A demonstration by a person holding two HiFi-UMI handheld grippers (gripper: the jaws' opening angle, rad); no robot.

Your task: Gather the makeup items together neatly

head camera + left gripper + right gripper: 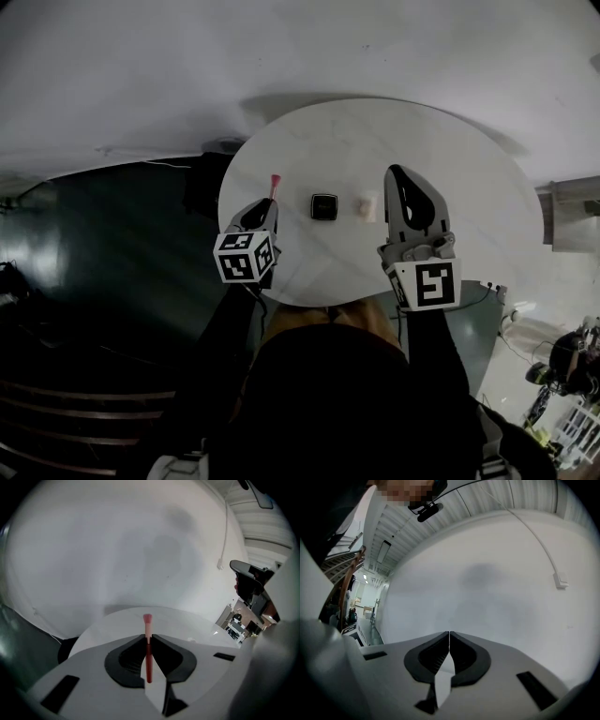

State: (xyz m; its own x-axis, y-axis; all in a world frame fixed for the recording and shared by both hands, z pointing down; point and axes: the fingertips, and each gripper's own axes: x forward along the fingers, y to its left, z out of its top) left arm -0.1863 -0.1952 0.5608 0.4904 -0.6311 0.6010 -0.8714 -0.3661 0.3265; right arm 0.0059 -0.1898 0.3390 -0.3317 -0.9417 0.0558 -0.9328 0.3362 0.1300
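Note:
A round white table [450, 169] fills the middle of the head view. My left gripper [265, 210] hangs over its left edge, shut on a slim red makeup brush [275, 184] whose pink tip points forward past the jaws. In the left gripper view, the brush [148, 660] is pinched between the pads of that gripper [148, 637], above the table [117, 620]. A black square compact [323, 206] and a small beige sponge [367, 206] lie side by side on the table. My right gripper [399, 176] hovers just right of the sponge; it [449, 633] is shut and holds nothing.
A dark floor [112, 244] lies to the left of the table, and a dark object [208, 187] stands under its left rim. Cluttered equipment [562, 375] sits at the lower right. A white wall [497, 583] is ahead of the right gripper.

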